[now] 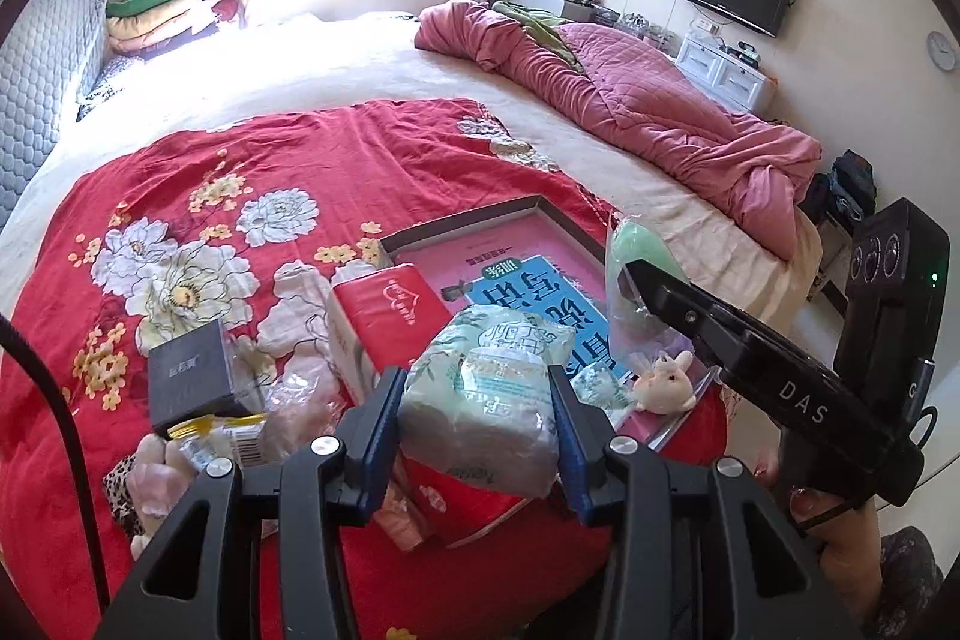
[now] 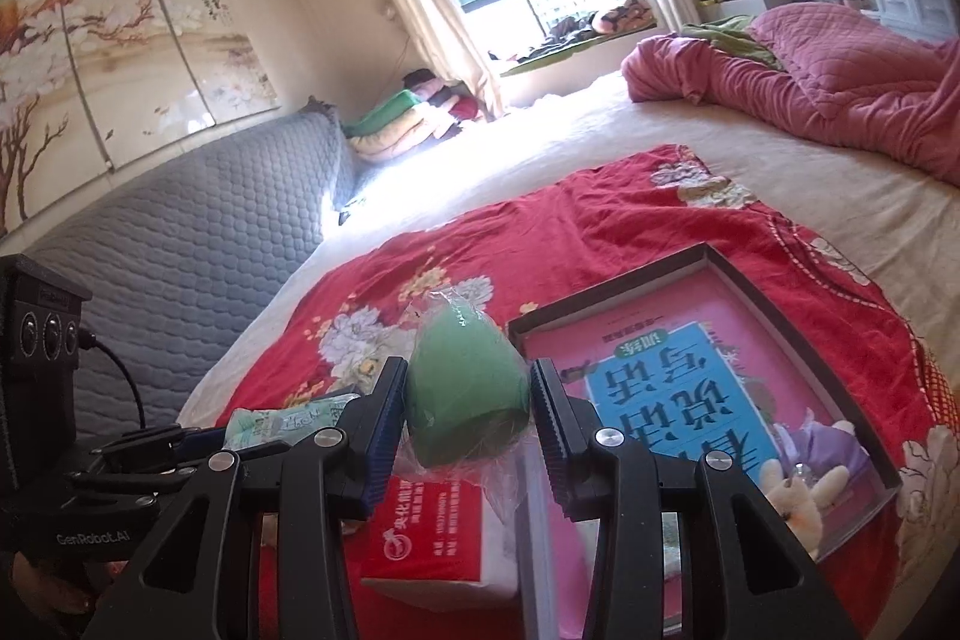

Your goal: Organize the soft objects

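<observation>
Now two soft items are held at once: the left gripper is clamped on a tissue pack, the right gripper on a green bagged sponge, both above the near box tray. Only a plush rabbit lies inside; several items are left on the red blanket.

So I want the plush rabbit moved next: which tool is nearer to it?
Right, probably. The right tool, gripping a green bagged item, hangs just beside the plush rabbit in the box. The left tool, holding a tissue pack, sits further off.
</observation>
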{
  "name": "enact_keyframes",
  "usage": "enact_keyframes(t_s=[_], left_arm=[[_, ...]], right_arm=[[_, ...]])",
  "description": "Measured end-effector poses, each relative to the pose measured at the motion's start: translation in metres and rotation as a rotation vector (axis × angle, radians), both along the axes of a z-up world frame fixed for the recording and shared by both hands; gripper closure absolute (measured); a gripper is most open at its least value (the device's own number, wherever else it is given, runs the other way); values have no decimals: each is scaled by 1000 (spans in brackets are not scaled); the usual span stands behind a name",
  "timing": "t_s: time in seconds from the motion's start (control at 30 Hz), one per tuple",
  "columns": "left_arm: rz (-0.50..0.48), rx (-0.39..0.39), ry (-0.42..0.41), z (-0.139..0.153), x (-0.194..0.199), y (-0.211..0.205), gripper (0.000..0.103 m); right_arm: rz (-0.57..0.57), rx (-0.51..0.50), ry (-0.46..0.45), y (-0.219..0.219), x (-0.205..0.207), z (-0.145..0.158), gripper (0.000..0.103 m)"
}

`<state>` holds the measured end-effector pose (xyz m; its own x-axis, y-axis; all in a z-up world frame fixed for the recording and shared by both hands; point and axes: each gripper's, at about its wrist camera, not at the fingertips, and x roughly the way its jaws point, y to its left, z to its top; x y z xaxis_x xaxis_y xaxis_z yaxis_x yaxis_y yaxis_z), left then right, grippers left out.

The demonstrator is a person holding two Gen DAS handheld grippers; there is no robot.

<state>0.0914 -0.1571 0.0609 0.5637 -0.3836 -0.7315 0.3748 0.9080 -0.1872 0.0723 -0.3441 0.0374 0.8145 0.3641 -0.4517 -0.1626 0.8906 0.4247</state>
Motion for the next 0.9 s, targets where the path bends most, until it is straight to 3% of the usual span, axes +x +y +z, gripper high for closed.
enact_keyframes(t_s=[0.2, 0.43, 0.9], left_arm=[[-37, -8, 21, -6, 19, -35, 57], [-56, 58, 23, -21, 32, -72, 57], [-27, 145, 80, -58, 60, -98, 57]], right_arm=[[-116, 52, 27, -49, -1, -11, 60], [-198, 62, 53, -80, -5, -22, 60], [-227, -10, 89, -76, 4, -32, 60]])
